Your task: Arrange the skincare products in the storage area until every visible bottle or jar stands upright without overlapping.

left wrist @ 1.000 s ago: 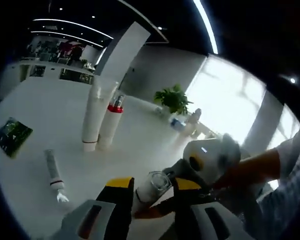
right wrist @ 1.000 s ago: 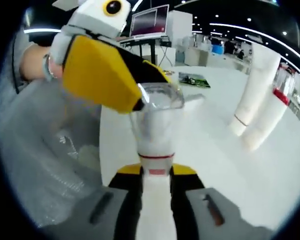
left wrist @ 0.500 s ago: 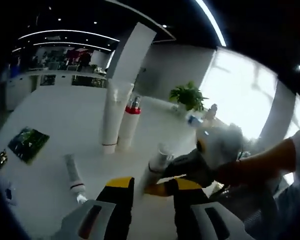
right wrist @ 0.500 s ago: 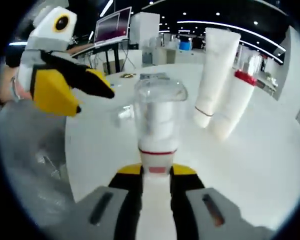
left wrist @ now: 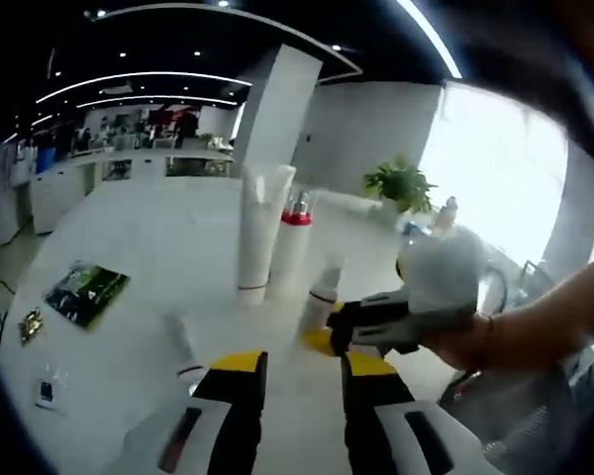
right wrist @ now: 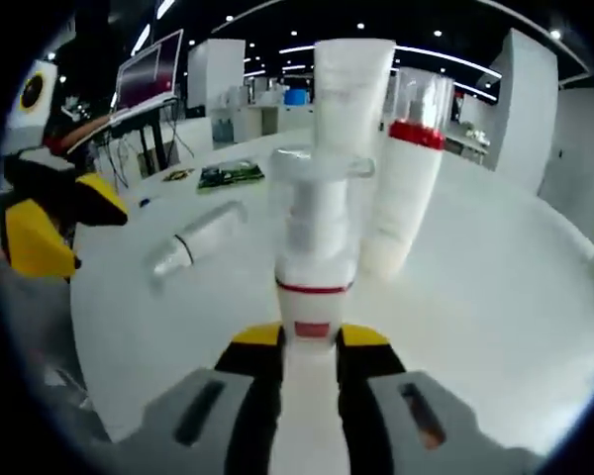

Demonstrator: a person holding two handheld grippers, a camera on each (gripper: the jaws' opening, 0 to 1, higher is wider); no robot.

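Right gripper view puts the right gripper [right wrist: 309, 346] front and centre, jaws clamped on the base of a white pump bottle [right wrist: 315, 247] with a clear cap, held upright between them above the white table [right wrist: 495, 297]. Just behind it stand a tall white tube [right wrist: 351, 84] and a red-collared bottle [right wrist: 401, 188], side by side and upright. A small tube [right wrist: 200, 237] lies flat on the table to the left, with the left gripper [right wrist: 49, 223] hovering at the left edge. Left gripper view shows the left gripper [left wrist: 299, 381] with jaws apart and nothing between them, low over the table [left wrist: 139, 237]. Ahead, a hand [left wrist: 475, 332] steers the right gripper [left wrist: 361, 325] in from the right, the pump bottle [left wrist: 322, 297] in its jaws, near the tall white tube [left wrist: 259, 233] and red-collared bottle [left wrist: 292, 247]. A dark green card [left wrist: 84, 292] lies far left.
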